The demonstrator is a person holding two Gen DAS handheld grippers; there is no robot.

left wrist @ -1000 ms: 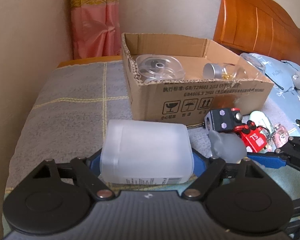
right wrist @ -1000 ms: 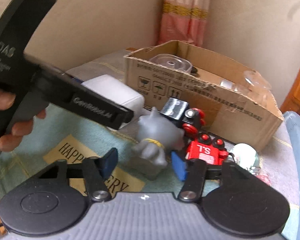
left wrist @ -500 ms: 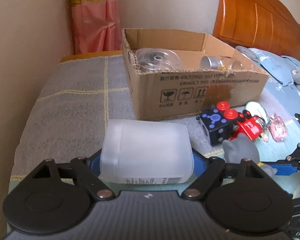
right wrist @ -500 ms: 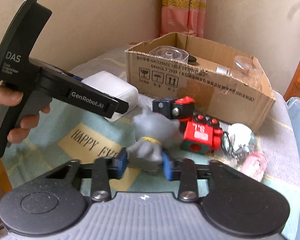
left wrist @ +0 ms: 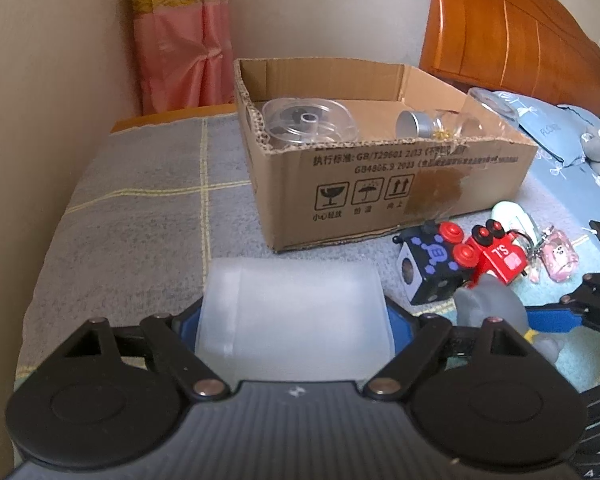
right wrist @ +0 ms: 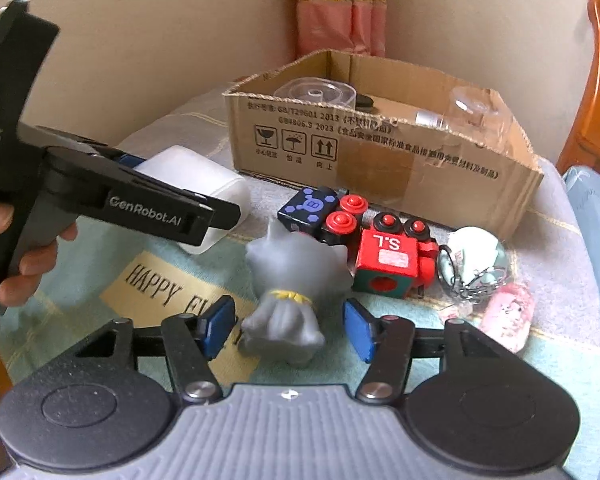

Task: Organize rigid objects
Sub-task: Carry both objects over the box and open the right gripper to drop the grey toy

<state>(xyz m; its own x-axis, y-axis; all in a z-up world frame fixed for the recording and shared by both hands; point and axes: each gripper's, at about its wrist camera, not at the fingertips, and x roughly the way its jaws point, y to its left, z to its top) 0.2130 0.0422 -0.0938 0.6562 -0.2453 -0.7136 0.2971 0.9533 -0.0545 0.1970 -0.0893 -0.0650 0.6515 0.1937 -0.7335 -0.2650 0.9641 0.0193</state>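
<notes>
**Inspector A:** Nearest to us, the right gripper (right wrist: 290,330) stands released. Its jaws have just been opening, with the grey figure (right wrist: 290,280) between the blue pads but touched by neither. We judge the figure may topple on the soft bed cover (right wrist: 100,264), being top-heavy.

**Inspector B:** Noted. The left gripper (left wrist: 294,320) is clenched on the white tub (left wrist: 294,320), gripped across its sides. We consider the smooth plastic liable to slip if the tub is swung fast.

**Inspector A:** Beyond the figure lie the dark cube (right wrist: 310,210) and the red block (right wrist: 388,262), close together. A careless reach could scatter them.

**Inspector B:** Farthest, the cardboard box (left wrist: 380,188) already holds a clear spool (left wrist: 310,122) and a glass jar (left wrist: 440,122). We fear a dropped tub striking the glass.
</notes>
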